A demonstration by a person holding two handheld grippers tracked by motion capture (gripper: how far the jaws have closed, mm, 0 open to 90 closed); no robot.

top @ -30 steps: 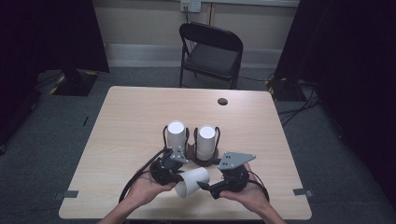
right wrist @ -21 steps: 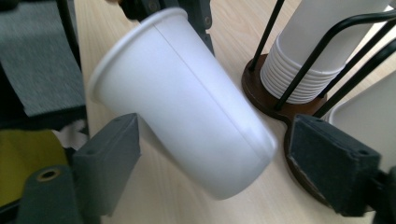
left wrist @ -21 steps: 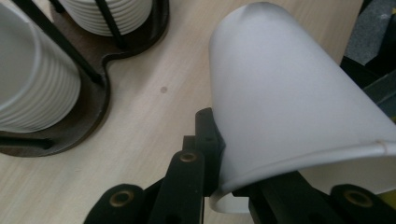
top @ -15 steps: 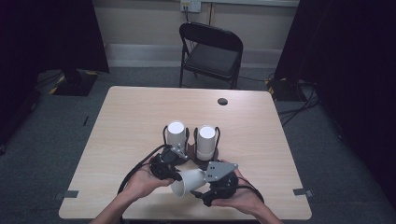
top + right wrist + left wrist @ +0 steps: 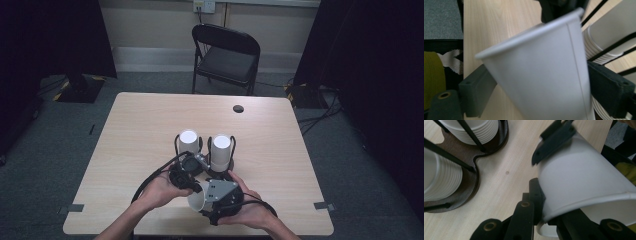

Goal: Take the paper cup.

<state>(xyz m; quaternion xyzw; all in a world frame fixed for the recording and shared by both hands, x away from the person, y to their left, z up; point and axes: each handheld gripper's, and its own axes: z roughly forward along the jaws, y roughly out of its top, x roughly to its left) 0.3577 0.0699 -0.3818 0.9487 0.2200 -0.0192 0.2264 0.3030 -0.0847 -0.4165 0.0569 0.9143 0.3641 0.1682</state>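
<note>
A white paper cup (image 5: 196,201) is held on its side low over the near edge of the worktop (image 5: 140,125), between the two hands, in the high view. The left gripper (image 5: 192,186) is clamped on the cup's rim: in the left gripper view the rim (image 5: 584,203) is pinched between its closed jaws, one inside the wall, one outside. The right gripper (image 5: 212,202) is placed around the cup's body; in the right gripper view the cup (image 5: 544,75) is seen lying between the two spread jaws, which have just been opening. Whether the pads still press on the wall cannot be told; a gap is seen at the left jaw, and the right jaw is close against the cup's side. The cup is tilted, its mouth turned toward the left gripper and its base toward the right one.

Just beyond the grippers a dark wooden holder (image 5: 477,178) with thin black rods is seen on the worktop. Two stacks of white cups are stood in it: the left stack (image 5: 189,142) and the right stack (image 5: 221,150), side by side, upright. The held cup is kept apart from both stacks.

A black folding chair (image 5: 225,52) is seen behind the worktop.
</note>
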